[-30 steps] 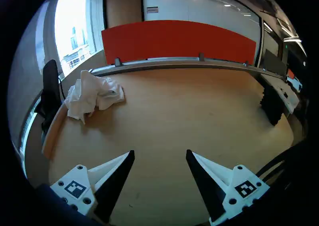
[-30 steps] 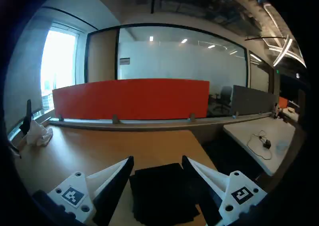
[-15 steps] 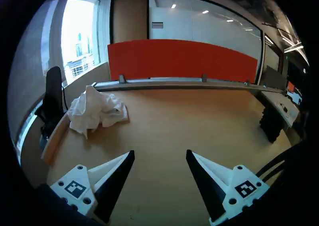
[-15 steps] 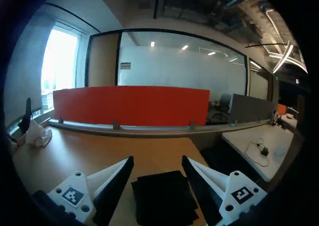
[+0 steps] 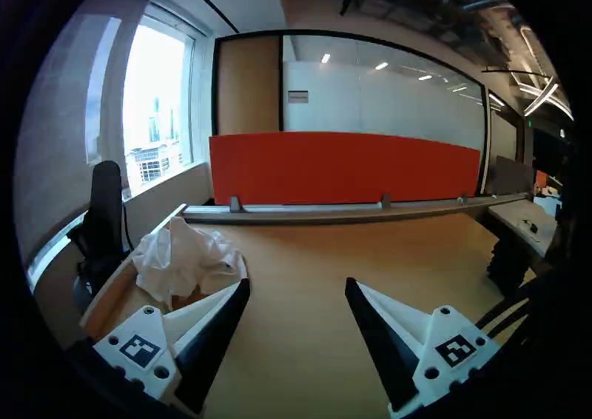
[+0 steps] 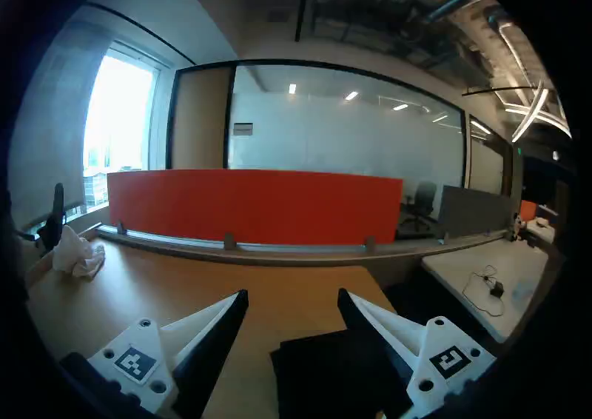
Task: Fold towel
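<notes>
Left gripper (image 5: 296,300) with fingers spread above wooden desk (image 5: 325,271), crumpled white towel (image 5: 189,260) near desk's left corner, red divider (image 5: 344,167) behind, black chair (image 5: 103,219) by window

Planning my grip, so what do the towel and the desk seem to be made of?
Towel: white, thin soft cloth, possibly cotton; it lies crumpled in loose, sharp folds.
Desk: light wood-look top, probably laminate; smooth, even colour with a dull sheen.

No legible text found. A small notice (image 5: 298,96) on the glass partition (image 5: 385,101) is too small to read. Left gripper (image 5: 296,281) and right gripper (image 6: 291,293) bear square coded markers (image 5: 140,349), no characters
</notes>
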